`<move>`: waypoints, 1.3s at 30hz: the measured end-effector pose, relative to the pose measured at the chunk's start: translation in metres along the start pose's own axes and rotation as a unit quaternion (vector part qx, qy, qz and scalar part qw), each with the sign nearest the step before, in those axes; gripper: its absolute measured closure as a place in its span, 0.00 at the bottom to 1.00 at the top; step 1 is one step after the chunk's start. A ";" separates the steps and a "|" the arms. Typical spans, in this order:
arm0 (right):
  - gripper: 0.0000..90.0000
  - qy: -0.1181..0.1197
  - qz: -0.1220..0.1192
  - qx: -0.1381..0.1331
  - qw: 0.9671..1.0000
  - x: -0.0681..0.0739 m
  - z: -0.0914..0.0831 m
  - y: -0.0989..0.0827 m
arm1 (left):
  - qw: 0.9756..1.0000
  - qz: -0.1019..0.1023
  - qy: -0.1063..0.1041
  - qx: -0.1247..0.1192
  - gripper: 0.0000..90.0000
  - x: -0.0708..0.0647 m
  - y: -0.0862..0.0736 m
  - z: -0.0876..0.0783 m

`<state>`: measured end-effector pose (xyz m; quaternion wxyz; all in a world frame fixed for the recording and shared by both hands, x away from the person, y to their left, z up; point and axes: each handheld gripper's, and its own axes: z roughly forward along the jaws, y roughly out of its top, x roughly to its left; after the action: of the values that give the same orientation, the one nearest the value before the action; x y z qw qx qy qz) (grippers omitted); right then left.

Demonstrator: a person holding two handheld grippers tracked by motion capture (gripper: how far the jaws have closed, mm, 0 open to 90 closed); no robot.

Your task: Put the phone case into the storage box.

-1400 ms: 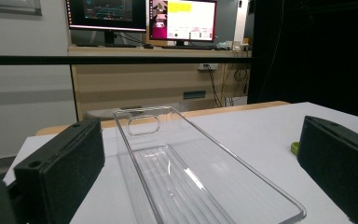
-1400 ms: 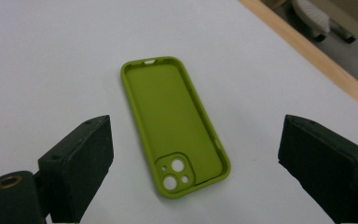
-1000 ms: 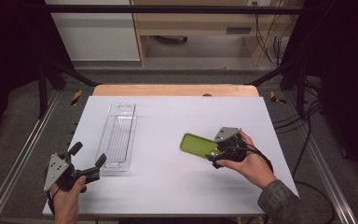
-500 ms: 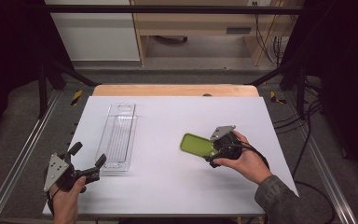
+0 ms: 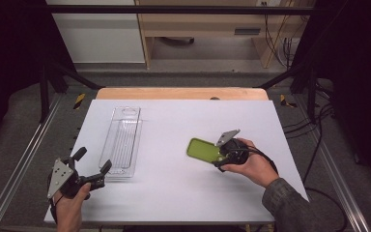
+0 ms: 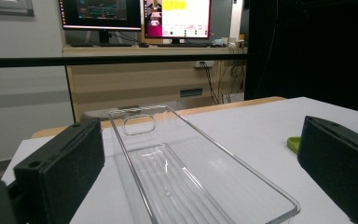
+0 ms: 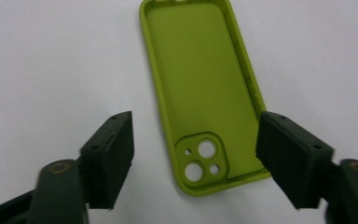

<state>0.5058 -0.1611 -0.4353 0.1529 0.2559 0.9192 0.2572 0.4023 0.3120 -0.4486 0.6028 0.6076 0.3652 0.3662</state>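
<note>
A lime-green phone case [image 5: 202,149] lies inside-up on the white table, camera cut-outs toward my right gripper [image 5: 218,155]. In the right gripper view the case [image 7: 200,84] has its camera end between the two black jaws of my right gripper [image 7: 196,122]. Those jaws have just been closing. The right jaw sits at the case's edge and the left jaw stands clear of it, so the gripper is open. My left gripper [image 5: 94,159] rests open at the near left, aimed along a clear plastic tray [image 5: 123,140]. The tray [image 6: 177,172] is between its jaws, untouched by either.
The white table sheet [image 5: 174,193] has a wooden strip [image 5: 181,93] along its far edge. Metal rails [image 5: 24,159] run along both sides. Monitors [image 6: 135,14] and a wooden bench stand beyond the table, and cables [image 5: 319,140] lie on the floor at right.
My right gripper's jaws have narrowed around the camera end of the green case, and its top plate has tilted a little. The left gripper and the tray have not moved.
</note>
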 end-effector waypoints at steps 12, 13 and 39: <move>0.56 0.023 -0.005 0.019 1.000 0.001 0.007 -0.001 | 1.000 -0.001 -0.005 -0.005 0.00 -0.001 0.000 0.001; 0.58 0.024 -0.008 0.021 0.999 0.001 0.007 -0.001 | 1.000 -0.001 0.000 -0.001 0.00 -0.001 0.000 0.000; 0.80 0.041 -0.018 0.032 0.998 0.001 0.015 -0.012 | 1.000 0.000 -0.004 -0.004 0.00 0.000 0.000 0.001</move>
<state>0.5064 -0.1635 -0.4542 0.1115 0.2331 0.9369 0.2354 0.4030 0.3114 -0.4488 0.6067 0.6067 0.3613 0.3651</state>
